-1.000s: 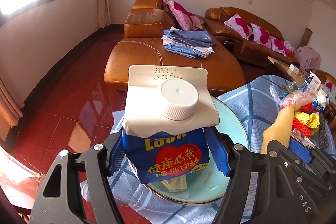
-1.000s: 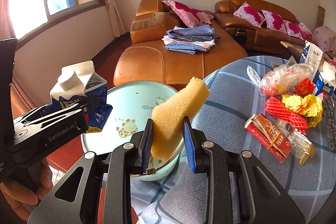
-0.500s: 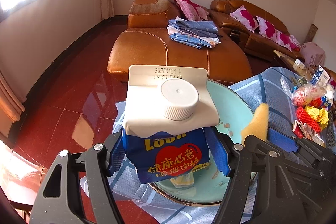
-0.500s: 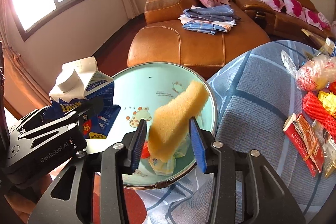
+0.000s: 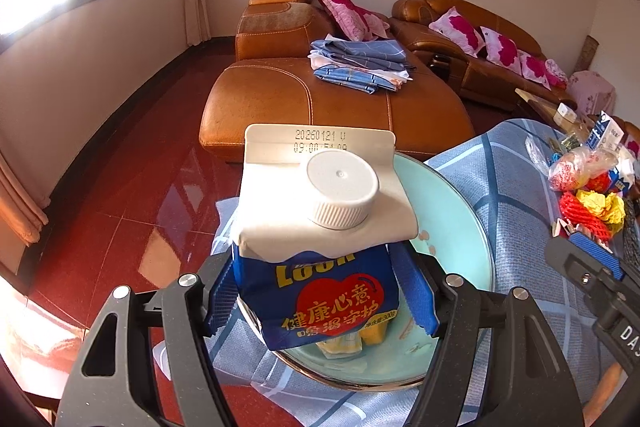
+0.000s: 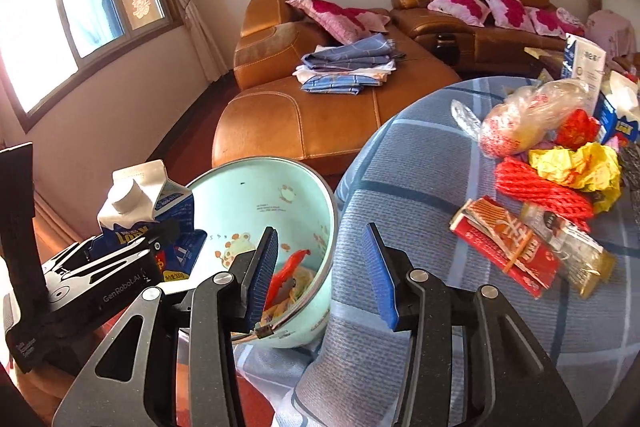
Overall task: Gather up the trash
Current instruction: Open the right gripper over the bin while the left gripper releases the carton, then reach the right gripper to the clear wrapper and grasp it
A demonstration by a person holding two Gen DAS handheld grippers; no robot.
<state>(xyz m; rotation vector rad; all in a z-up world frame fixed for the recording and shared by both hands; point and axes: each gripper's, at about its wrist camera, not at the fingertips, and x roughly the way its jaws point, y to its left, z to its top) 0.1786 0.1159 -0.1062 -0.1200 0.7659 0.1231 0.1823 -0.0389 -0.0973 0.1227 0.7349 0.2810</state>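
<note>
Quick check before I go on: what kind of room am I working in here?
Most likely a home living room: brown leather sofas with pink cushions, folded laundry on one, and a cloth-covered table.

Two tools (image 6: 320, 271), one carton (image 5: 320, 247), one bowl (image 6: 280, 183).

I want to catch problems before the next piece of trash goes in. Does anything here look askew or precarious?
Yes. The mint-green bowl holding the trash sits at the very edge of the table, its rim jutting over the red floor, and it looks tilted. The left tongs hold a milk carton over it.
</note>
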